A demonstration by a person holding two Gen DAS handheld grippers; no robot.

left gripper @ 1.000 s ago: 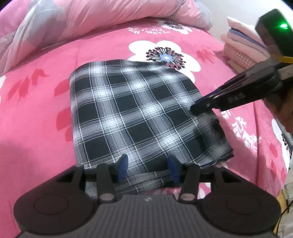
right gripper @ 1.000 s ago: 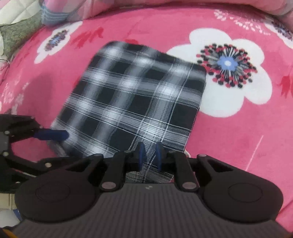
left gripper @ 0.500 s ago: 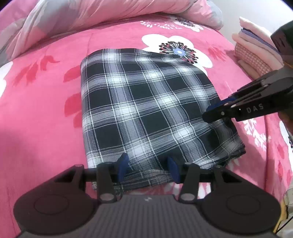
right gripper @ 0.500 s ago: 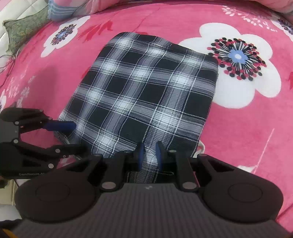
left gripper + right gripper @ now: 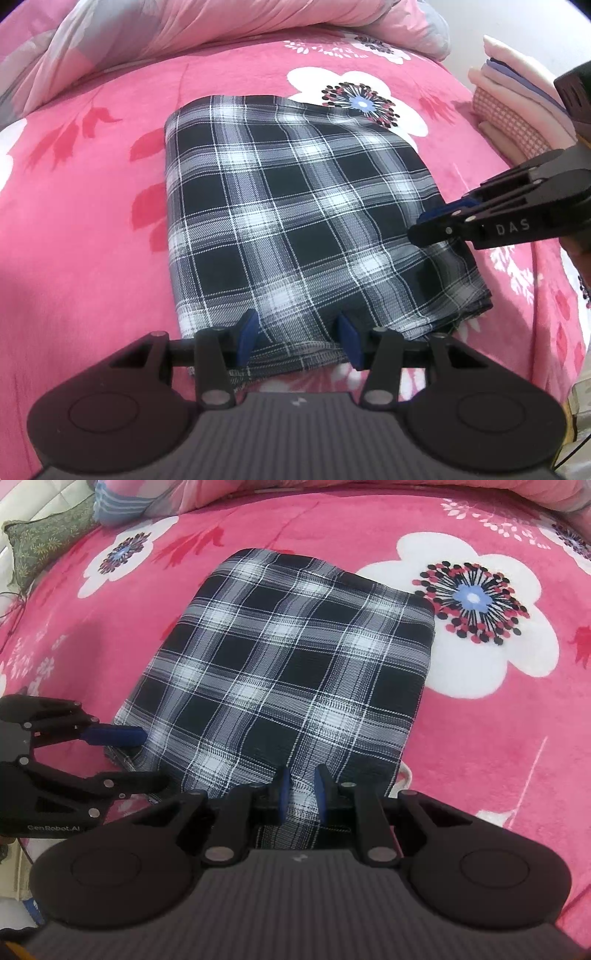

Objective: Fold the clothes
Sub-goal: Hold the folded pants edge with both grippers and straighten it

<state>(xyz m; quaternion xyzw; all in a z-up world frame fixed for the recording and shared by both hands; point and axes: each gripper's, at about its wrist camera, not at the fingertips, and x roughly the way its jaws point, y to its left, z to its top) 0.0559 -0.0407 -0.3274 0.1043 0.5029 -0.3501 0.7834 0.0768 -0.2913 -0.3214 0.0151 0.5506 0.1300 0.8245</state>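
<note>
Left wrist view: a folded black-and-white plaid garment (image 5: 295,221) lies flat on a bed covered by a pink floral blanket (image 5: 85,229). The left hand-held gripper (image 5: 298,334) sits at the garment's near hem, its blue pads well apart with the hem between them; the cloth passes between them without being pinched, so this hand-held gripper is open. The right hand-held gripper (image 5: 430,221) reaches in from the right edge, its dark fingers lying over the garment's right side with a blue pad showing at the tip; from this angle whether it pinches cloth is hard to tell. A rumpled pink and grey quilt (image 5: 184,33) is heaped along the far side of the bed, and a stack of folded clothes (image 5: 517,107) stands at the far right.

Right wrist view: the same plaid garment (image 5: 295,664) lies ahead, beside a large white flower printed on the blanket (image 5: 480,720). The right hand-held gripper (image 5: 301,792) has its blue pads drawn close together with a strip of the plaid hem standing in the narrow gap, gripped. The left hand-held gripper (image 5: 147,755) comes in from the left, jaws spread at the garment's near left corner. A green patterned cushion (image 5: 48,542) lies at the far left.
</note>
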